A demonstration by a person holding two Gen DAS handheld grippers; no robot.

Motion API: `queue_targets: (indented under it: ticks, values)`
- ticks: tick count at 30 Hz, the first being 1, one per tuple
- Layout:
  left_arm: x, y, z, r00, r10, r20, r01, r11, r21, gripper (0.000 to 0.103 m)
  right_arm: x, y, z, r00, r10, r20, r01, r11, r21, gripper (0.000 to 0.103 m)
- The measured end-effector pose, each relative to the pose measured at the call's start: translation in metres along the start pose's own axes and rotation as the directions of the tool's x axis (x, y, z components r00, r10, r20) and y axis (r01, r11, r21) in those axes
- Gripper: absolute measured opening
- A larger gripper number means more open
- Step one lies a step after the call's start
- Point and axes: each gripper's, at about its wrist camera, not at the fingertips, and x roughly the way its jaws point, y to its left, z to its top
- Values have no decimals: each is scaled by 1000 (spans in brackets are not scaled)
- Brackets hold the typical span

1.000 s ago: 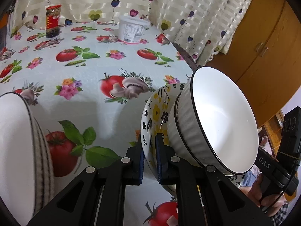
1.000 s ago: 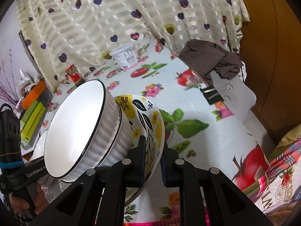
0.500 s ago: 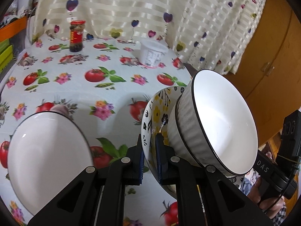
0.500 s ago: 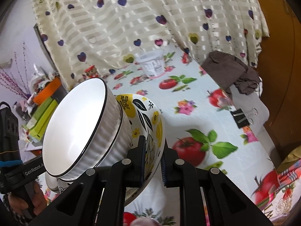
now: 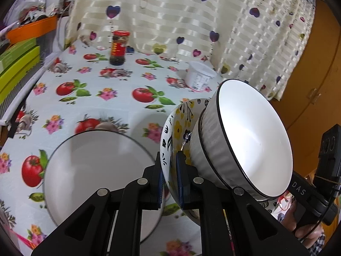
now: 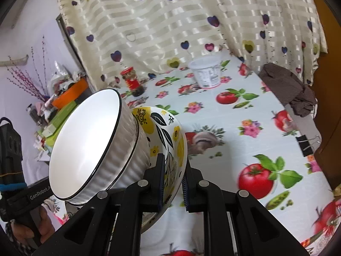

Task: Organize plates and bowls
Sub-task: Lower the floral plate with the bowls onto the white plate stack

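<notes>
The floral bowl (image 5: 173, 128), with white bowls (image 5: 253, 140) nested inside, is being gripped by both closed grippers (image 5: 169, 177) (image 6: 173, 178) above the table (image 6: 234, 115).

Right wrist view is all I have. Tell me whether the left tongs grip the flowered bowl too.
Observer: Yes. The left tongs are shut on the flowered bowl at its rim.
Operator: Report what sits beneath that side.
Observer: A wide white dish with a dark rim rests on the tablecloth, to the left of the held bowl.
Operator: Say what is in it.
Observer: Nothing in the part that shows; the tongs cover its near edge.
</notes>
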Motion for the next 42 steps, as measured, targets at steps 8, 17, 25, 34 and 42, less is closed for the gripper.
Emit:
queue_targets:
  ticks: [8,17,25,34,42]
  values:
    - [-20,40,-3,998,44,33,-42,997,-64,9,20,42,-1,998,54,-25,-55,997,-55,14]
    - [-34,83,-13,994,101,40,-95,987,-129,9,47,81,-9,991,109,-76,-117,988,-97,14]
    - [-38,112,-23,990,137,31,-130,978,-163,9,66,105,-18,984,127,-121,-143,982,-126,14]
    - [-28,128,-34,991,136,-5,-135,973,-186,9,79,113,-29,983,108,-148,-129,981,-143,14]
    - [-19,132,-37,990,135,-31,-138,973,-183,9,86,112,-35,984,92,-156,-115,982,-149,14]
